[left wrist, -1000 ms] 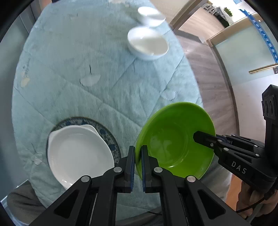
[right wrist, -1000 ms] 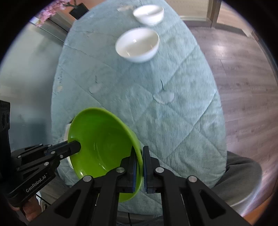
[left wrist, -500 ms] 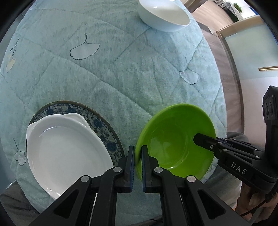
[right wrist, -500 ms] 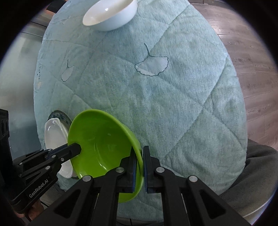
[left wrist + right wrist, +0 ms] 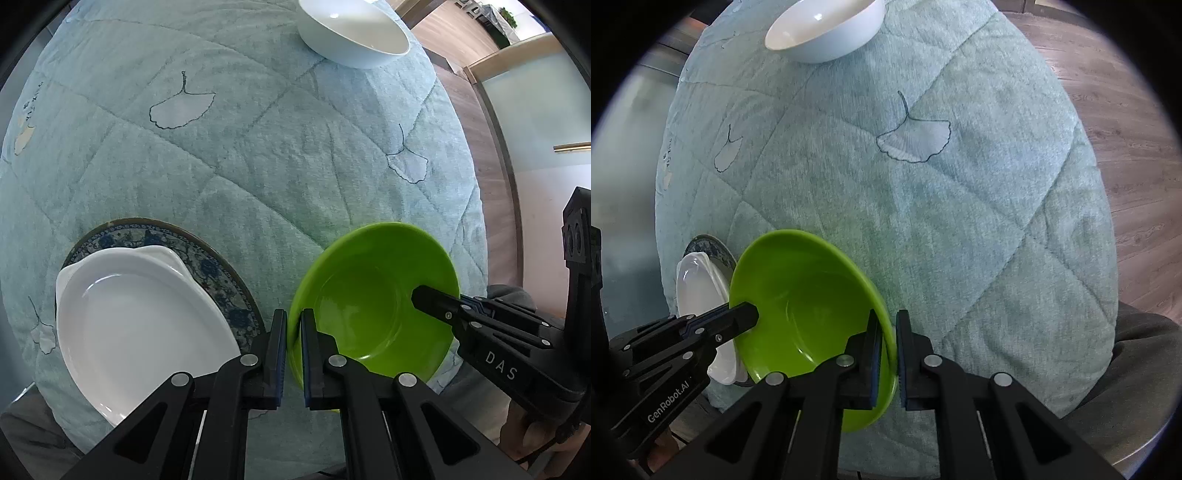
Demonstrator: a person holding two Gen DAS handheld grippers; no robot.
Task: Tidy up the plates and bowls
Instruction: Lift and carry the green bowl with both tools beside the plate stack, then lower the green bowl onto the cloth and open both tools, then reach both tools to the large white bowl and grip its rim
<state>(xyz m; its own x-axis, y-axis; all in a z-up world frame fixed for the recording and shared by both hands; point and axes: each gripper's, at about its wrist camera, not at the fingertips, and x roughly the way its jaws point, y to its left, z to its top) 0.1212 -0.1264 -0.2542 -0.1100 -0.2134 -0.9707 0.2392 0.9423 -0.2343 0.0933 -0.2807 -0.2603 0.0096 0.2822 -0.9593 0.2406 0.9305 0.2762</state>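
A green bowl [image 5: 373, 295] is held between both grippers, just above the quilted table's near edge. My left gripper [image 5: 293, 334] is shut on its left rim. My right gripper [image 5: 888, 345] is shut on its right rim; the green bowl [image 5: 805, 295] fills the lower left of the right wrist view. A white dish [image 5: 136, 325] lies on a blue patterned plate [image 5: 218, 273] to the left of the bowl. A white bowl [image 5: 351, 33] stands at the far side of the table.
The table is covered by a light blue quilted cloth [image 5: 258, 155] with leaf prints. Wooden floor [image 5: 1137, 147] lies to the right, beyond the table's edge. A glass partition [image 5: 546, 118] stands at the right.
Both grippers have carried the green bowl down and closer to the table. The white dish and far white bowl now look larger and nearer.
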